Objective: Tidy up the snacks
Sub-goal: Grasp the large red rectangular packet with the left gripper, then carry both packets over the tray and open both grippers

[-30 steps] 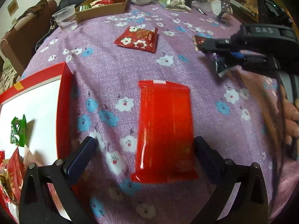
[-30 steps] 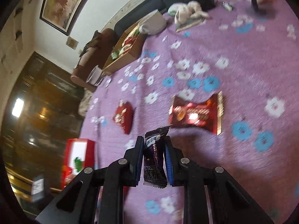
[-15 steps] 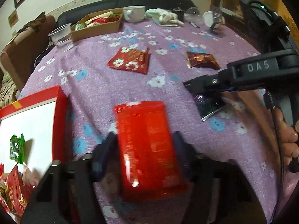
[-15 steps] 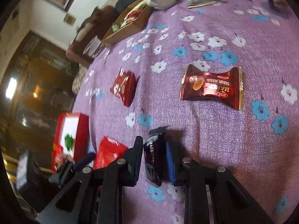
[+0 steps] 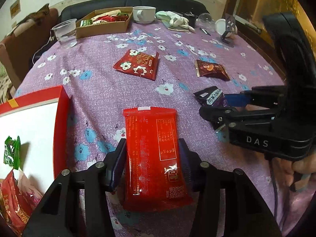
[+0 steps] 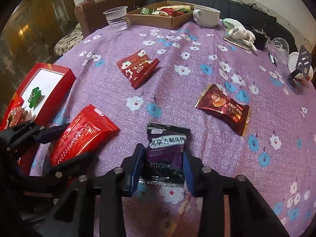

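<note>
Mid-transfer, by the look of it: two snacks picked and waiting to go into the red box (image 5: 61,106) at the near left of the table (image 5: 106,90). Left tool (image 5: 152,158) clenched on the red pack (image 5: 152,150), pads pressed against its long edges, pack held flat just above the cloth. Right tool (image 6: 161,164) clenched on the purple pack (image 6: 165,154), pinched from both sides near its lower half. Inside the box already: a green sweet (image 6: 34,96) on the white lining and a few red wrappers in the near corner. Still loose on the table: a red flowered pack (image 6: 137,67) at centre and a brown pack (image 6: 223,108) to the right, well apart from each other. Next move, probably: swing left over the box rim and let go clear of the green sweet, red pack first as the nearer one, then the purple; care needed to keep the two tools from meeting, being close together now. Writing: "MANLY" and a second, less clear word on the brown pack; white Chinese characters on a pale band across the purple pack; Chinese characters among white flowers on the flowered pack; a printed panel, small type and a QR code on the red pack, too fine to read; "DAS" on the right tool's body in the left view. Far off, a cardboard tray (image 5: 102,24) of other snacks, a plastic cup (image 5: 65,32) and a white mug (image 5: 143,14).
</note>
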{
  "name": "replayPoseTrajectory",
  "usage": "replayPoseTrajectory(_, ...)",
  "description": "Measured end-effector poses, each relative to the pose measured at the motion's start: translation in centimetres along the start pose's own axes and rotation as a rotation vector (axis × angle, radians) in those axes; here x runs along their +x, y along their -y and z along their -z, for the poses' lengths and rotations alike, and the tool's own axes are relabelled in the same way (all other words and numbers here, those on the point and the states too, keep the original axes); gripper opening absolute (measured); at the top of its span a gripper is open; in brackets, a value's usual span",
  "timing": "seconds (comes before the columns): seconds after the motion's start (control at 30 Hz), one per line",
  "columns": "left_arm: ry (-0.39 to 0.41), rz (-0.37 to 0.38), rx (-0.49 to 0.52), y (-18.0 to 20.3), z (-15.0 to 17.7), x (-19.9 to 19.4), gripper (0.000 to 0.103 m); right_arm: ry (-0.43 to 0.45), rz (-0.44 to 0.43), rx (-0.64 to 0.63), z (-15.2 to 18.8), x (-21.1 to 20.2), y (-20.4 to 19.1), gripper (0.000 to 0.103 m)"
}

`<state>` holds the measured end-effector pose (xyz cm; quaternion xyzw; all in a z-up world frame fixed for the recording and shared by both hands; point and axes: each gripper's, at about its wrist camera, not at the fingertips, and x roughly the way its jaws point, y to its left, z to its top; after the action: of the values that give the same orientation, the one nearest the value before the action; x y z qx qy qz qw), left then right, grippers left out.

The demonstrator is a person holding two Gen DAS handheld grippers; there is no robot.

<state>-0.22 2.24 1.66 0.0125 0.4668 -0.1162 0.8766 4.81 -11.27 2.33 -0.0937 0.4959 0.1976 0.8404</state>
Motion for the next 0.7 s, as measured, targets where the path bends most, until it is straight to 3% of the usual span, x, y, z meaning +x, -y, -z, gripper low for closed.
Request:
replayPoseTrajectory(0.03,-0.003,0.004,-0.011,-0.1,0.0,-0.1,0.048,0.003,-0.002,0.009,-0.1,0.0,0.3,0.029)
replayPoseTrajectory(0.13,-0.008,0.017,-0.030,-0.2,0.1,-0.3,0.048,0.002,-0.039,0.077,-0.3,0.0,1.3,0.025)
replayPoseTrajectory(0.23,-0.005,0.022,-0.037,-0.2,0.2,-0.7,0.048,0.018,-0.042,0.113,-0.4,-0.3,2.2,0.025)
replayPoseTrajectory(0.53,0.080,0.036,-0.017,0.2,0.0,-4.3,0.048,0.132,-0.216,0.194,-0.9,-2.4,2.6,0.024)
replayPoseTrajectory(0.7,0.155,0.002,-0.010,-0.6,0.2,-6.9,0.048,0.170,-0.218,0.174,-0.9,-2.9,1.0,0.024)
